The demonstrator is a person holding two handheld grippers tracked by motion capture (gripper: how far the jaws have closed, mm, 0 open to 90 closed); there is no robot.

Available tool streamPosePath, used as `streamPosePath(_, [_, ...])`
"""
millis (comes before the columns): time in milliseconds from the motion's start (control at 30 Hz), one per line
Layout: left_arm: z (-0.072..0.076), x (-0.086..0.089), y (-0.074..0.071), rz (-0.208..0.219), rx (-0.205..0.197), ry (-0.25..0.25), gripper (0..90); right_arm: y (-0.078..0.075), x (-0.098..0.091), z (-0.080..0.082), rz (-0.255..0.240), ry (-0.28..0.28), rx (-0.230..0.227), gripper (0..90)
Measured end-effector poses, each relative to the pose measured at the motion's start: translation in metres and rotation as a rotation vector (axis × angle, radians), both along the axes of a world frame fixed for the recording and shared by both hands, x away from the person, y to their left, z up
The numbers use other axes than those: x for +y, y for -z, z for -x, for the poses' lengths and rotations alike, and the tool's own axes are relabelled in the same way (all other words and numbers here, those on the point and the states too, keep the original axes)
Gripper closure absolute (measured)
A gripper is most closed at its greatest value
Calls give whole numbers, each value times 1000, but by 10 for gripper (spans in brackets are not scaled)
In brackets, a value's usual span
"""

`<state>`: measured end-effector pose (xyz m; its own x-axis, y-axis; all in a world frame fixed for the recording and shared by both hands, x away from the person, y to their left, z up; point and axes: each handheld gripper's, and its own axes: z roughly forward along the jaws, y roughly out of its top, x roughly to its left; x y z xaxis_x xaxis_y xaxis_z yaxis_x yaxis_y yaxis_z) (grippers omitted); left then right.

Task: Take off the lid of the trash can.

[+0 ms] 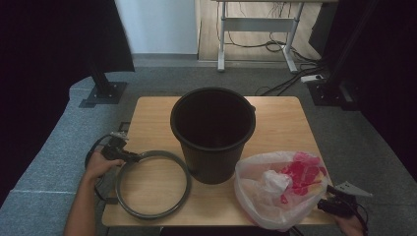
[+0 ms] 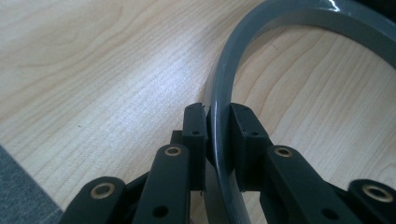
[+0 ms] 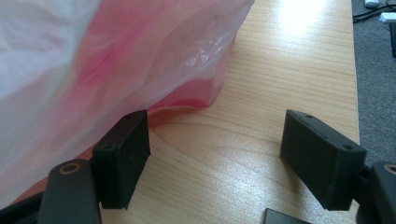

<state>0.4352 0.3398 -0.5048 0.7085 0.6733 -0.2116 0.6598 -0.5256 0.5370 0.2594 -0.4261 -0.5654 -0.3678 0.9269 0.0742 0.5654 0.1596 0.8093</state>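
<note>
My wooden table (image 1: 147, 110) carries everything, and the black bucket (image 1: 213, 132) is the biggest thing on it, standing upright near the middle, closer to the far edge, its mouth open and dark inside. Next in size is the clear plastic bag (image 1: 275, 189) with red and white contents, slumped at the near right corner, just beside the bucket's base. The grey ring (image 1: 153, 184) lies flat toward the near left corner, its far right arc close to the bucket. My left gripper (image 2: 218, 122) comes in over the left edge and pinches the ring's rim, one jaw on the inside of the band and one on the outside, pressed against it. My right gripper (image 3: 215, 140) sits at the near right corner with its jaws spread wide apart, the one nearer the bag touching the bag's film, bare wood between them.
</note>
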Motion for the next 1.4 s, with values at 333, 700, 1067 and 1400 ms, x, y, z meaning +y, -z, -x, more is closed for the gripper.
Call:
streamPosePath(333, [-1,-3,10,-24,14,1,776,0,0,0,-2,0,1,235])
streamPosePath(700, [0,0,18,-7,13,-25,766,0,0,0,-1,0,1,235])
streamPosePath(1067, [2,-5,10,-4,-38,-75,571,0,0,0,-2,-1,1,235])
streamPosePath(1400, [16,-6,-26,105,-105,-55,429,0,-1,0,-11,-8,2,234])
